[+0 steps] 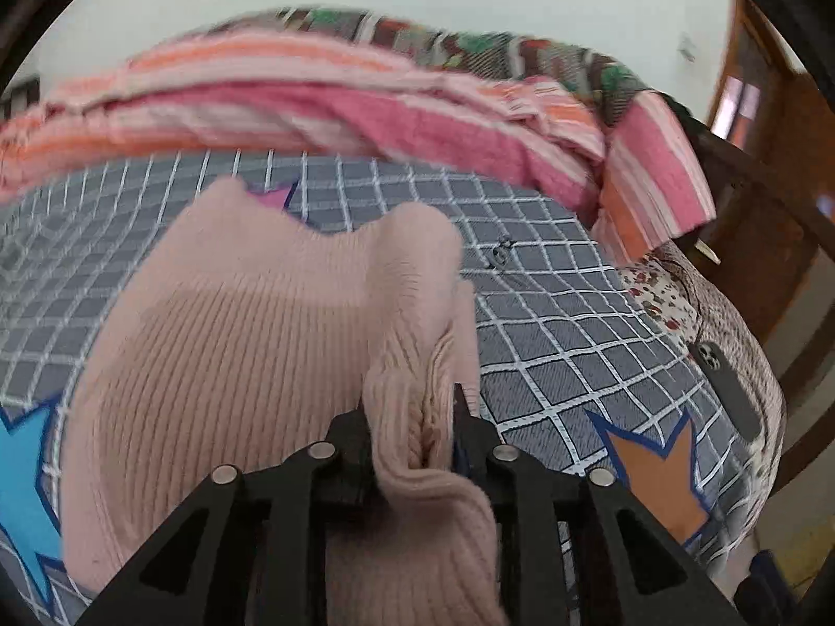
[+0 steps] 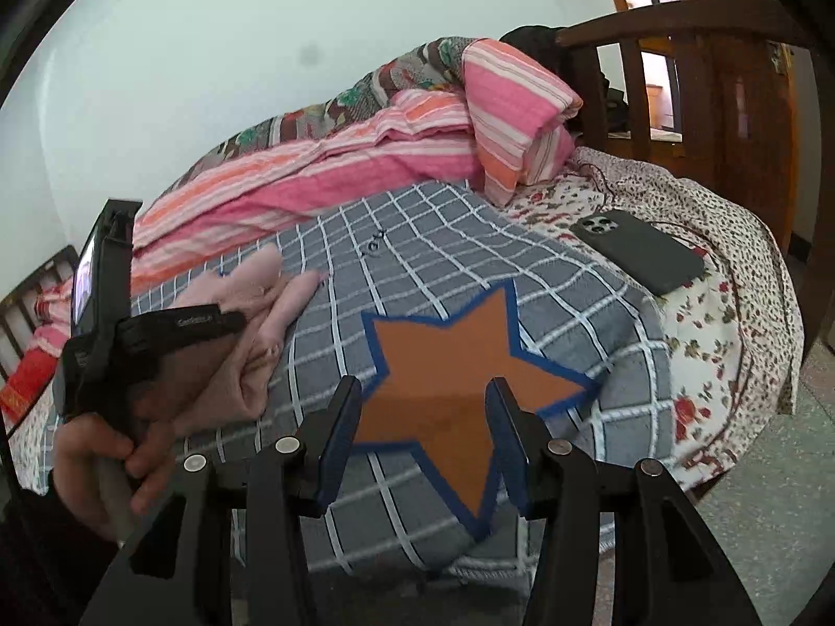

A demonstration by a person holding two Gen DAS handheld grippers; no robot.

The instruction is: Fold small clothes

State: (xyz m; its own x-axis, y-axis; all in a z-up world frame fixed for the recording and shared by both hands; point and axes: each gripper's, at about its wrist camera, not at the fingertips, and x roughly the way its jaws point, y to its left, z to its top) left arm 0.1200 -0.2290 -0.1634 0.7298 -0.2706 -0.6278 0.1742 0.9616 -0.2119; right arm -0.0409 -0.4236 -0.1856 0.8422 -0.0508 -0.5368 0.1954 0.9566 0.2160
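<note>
Am judging pink knit garment (image 1: 250,323) soft, light, floppy; ribbed edge looking best for taking hold. Garment lying on bed's grey checked blanket (image 1: 548,313), spreading ahead and left of my left gripper (image 1: 409,417). Left gripper narrowly clamping bunched ribbed edge between fingers. Right gripper (image 2: 425,433) standing half open, holding nothing, hovering over orange star patch (image 2: 443,365); garment off to its left.

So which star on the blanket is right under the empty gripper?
The orange star with the dark blue edge. It shows between the open fingers of the right gripper. The light blue star lies on the pink sweater's other side.
</note>
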